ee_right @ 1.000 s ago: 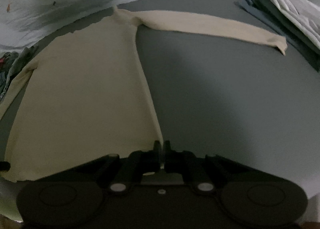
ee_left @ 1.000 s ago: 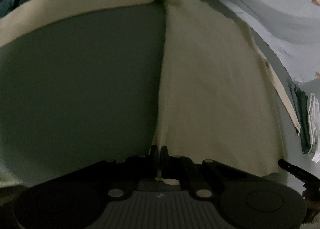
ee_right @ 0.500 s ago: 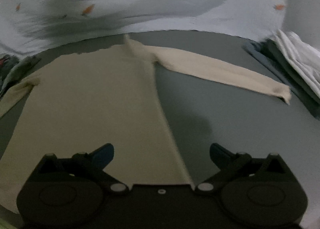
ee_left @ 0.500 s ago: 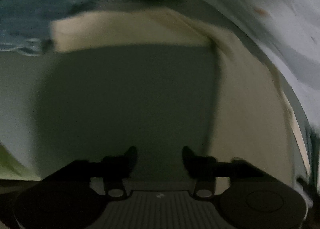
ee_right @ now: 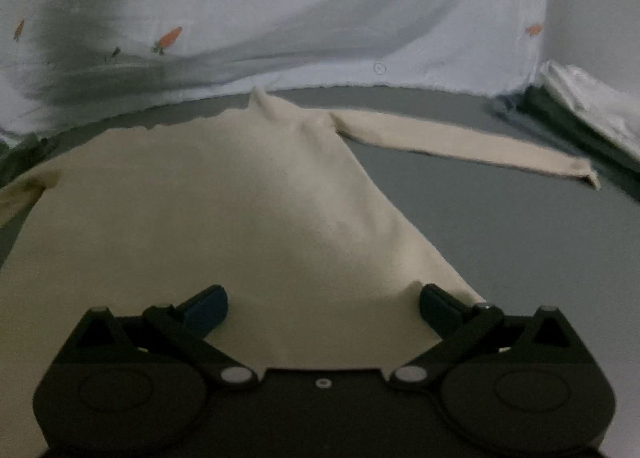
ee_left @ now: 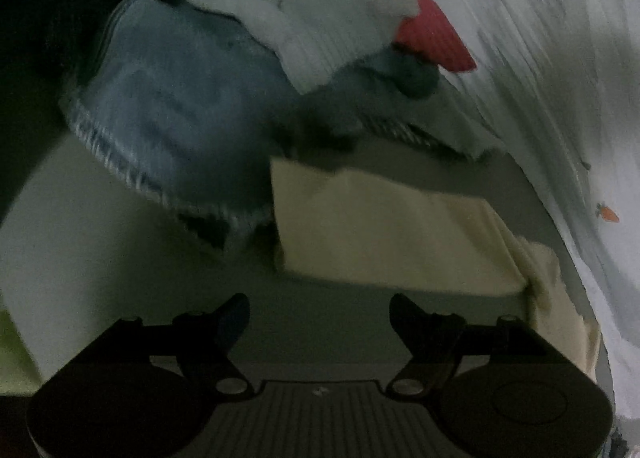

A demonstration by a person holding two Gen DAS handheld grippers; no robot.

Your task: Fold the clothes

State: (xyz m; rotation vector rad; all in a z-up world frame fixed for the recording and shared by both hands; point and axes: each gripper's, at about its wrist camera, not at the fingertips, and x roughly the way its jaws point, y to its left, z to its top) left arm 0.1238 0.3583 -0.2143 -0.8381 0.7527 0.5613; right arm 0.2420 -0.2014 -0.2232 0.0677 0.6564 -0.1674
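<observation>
Cream sweater flat on grey surface, one sleeve stretched toward folded stack. Right gripper wide open over hem, gripping nothing. Left gripper opening, empty, facing other sleeve beside denim in clothes pile. Carrot-print sheet behind.

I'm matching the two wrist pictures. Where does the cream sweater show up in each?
Left wrist: only one sleeve of the cream sweater, centre, cuff beside a pile of clothes.
Right wrist: cream sweater spread flat, filling the centre.
Shared landmark: the carrot-print sheet behind.
</observation>
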